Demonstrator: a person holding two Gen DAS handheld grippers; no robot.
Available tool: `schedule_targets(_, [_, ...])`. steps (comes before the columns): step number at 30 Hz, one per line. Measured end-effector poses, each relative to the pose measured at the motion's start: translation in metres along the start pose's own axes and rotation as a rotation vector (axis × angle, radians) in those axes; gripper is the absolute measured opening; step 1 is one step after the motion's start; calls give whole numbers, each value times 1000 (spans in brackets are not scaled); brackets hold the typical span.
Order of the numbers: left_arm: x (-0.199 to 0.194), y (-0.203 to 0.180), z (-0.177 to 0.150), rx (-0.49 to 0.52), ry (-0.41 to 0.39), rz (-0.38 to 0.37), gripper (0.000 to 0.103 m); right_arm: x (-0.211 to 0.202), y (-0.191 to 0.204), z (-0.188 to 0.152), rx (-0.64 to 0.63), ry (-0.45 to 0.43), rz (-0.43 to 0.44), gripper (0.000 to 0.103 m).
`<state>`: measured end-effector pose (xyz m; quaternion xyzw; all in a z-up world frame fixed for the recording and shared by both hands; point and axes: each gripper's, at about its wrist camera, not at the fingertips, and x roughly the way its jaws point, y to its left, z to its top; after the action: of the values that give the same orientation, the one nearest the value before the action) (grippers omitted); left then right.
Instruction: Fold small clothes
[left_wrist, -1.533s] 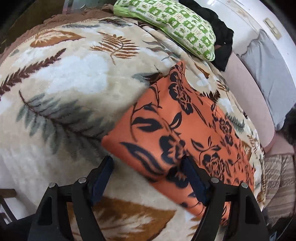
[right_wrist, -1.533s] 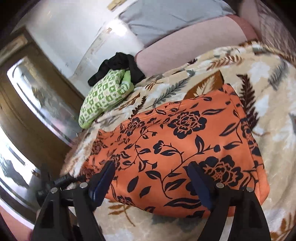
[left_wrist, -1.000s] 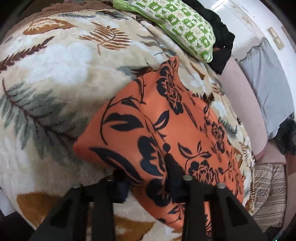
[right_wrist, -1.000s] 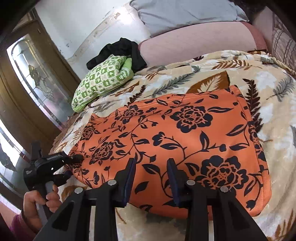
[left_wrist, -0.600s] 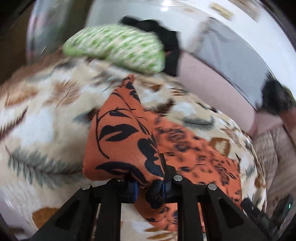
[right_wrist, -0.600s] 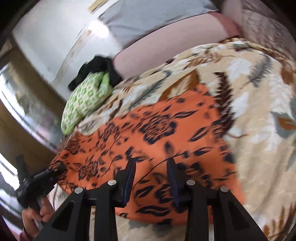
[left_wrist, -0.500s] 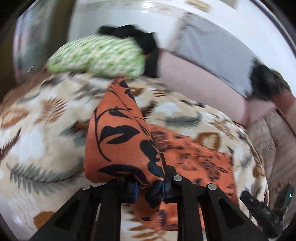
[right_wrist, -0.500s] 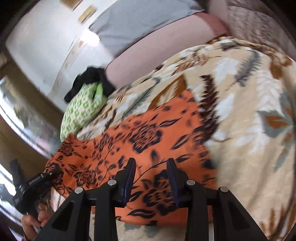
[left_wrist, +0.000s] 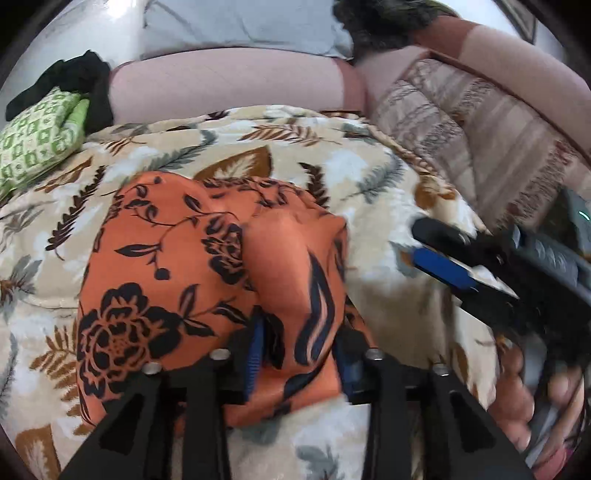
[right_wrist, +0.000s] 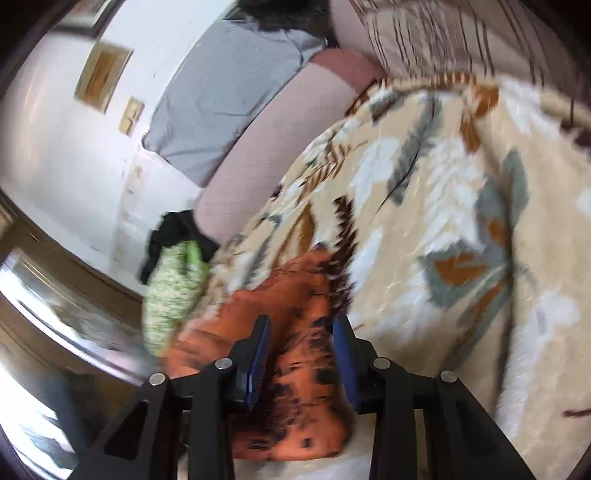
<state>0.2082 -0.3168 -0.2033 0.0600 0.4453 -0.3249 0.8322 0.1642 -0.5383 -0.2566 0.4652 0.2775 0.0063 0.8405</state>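
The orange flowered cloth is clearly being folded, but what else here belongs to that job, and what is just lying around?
Part of the job:
- orange flowered cloth
- left gripper
- right gripper

Just lying about:
- green patterned bundle
- black garment
- grey pillow
- leaf-print blanket, only the work surface

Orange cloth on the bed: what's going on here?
A person with a gripper in each hand is folding the orange cloth on a leaf-print blanket. One end has been brought over onto the rest, so the cloth lies doubled. The left gripper has just been opening, with a bunched fold of cloth between its jaws. The right gripper has cloth between its jaws too, but blur hides whether it is gripping. A green pillow lies at the blanket's far edge.
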Motion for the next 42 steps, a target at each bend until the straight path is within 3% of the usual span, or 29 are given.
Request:
schedule_targets(1, [-10, 5, -3, 7, -16, -50, 51, 3, -2, 0, 33, 30, 56, 40])
schedule_targets(3, [-32, 17, -6, 9, -57, -93, 62, 11, -3, 0, 78, 85, 142, 68])
schedule_targets(6, [-60, 47, -9, -8, -132, -76, 69, 23, -1, -5, 127, 151, 241, 68])
schedule_targets(8, [-66, 70, -10, -33, -150, -13, 70, 33, 5, -11, 128, 200, 247, 68])
schedule_targets(11, [-56, 110, -9, -102, -131, 103, 70, 46, 13, -20, 95, 227, 162, 68])
schedule_targets(14, [-34, 137, -13, -149, -69, 216, 70, 54, 22, -28, 60, 243, 130, 68])
schedule_targets(17, [-22, 150, -26, -182, -75, 174, 70, 56, 37, -38, -44, 226, 52, 68])
schedule_targets(20, [-18, 144, -31, -116, -100, 211, 71, 57, 53, -47, -193, 152, -84, 64])
schedule_targets(21, [-16, 139, -32, -90, -105, 222, 71, 57, 56, -51, -248, 130, -145, 46])
schedule_targets(22, [-16, 137, -33, -68, -109, 226, 71, 61, 60, -57, -339, 124, -261, 32])
schedule_targets(23, [-16, 134, -34, -55, -110, 225, 72, 64, 60, -61, -386, 130, -329, 28])
schedule_targets(25, [-14, 132, -35, -43, -106, 225, 73, 70, 54, -68, -426, 143, -420, 28])
schedule_targets(29, [-14, 137, -36, -68, -96, 215, 73, 70, 55, -69, -461, 130, -486, 30])
schedule_targets(34, [-15, 141, -36, -76, -91, 207, 73, 39, 66, -53, -353, 12, -504, 30])
schedule_targets(36, [-14, 141, -36, -82, -87, 205, 73, 24, 77, -49, -354, -35, -402, 30])
schedule_targets(39, [-13, 141, -35, -92, -80, 205, 73, 20, 96, -59, -404, -8, -267, 30])
schedule_targets(42, [-14, 142, -35, -99, -77, 203, 74, 39, 101, -79, -464, 110, -252, 30])
